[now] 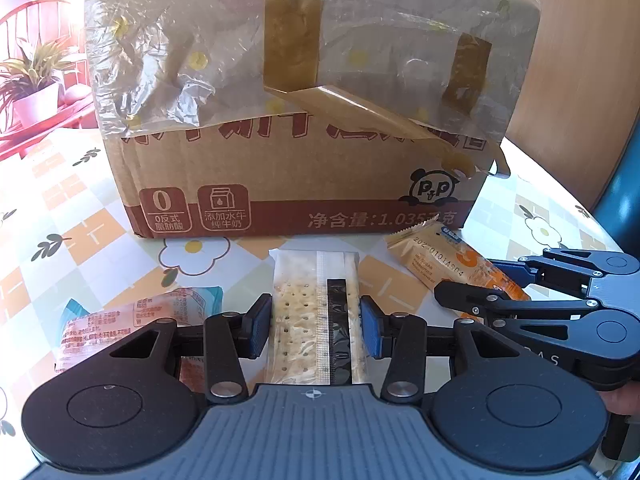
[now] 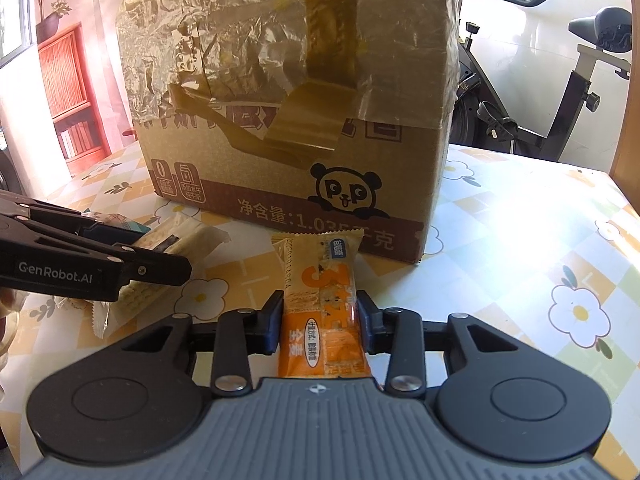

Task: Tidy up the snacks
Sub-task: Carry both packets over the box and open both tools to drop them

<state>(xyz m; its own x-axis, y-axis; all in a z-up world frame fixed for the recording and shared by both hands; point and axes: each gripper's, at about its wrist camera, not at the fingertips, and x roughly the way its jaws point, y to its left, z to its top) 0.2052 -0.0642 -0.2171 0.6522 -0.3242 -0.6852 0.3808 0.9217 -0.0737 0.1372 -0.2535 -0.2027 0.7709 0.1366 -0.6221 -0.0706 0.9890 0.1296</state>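
Pinching a cracker pack (image 1: 316,312) in my left jaws and an orange bar (image 2: 324,312) in my right, I'd lift gently toward the far cardboard box (image 1: 304,120), no crushing.

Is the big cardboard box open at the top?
No, the cardboard box is shut, with tape and crinkly plastic over its top.

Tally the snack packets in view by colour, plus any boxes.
Clear cracker packet: 1, in the left gripper
Orange packet: 1, in the right gripper
Pink-and-teal packet: 1
Cardboard box: 1
Total: 4
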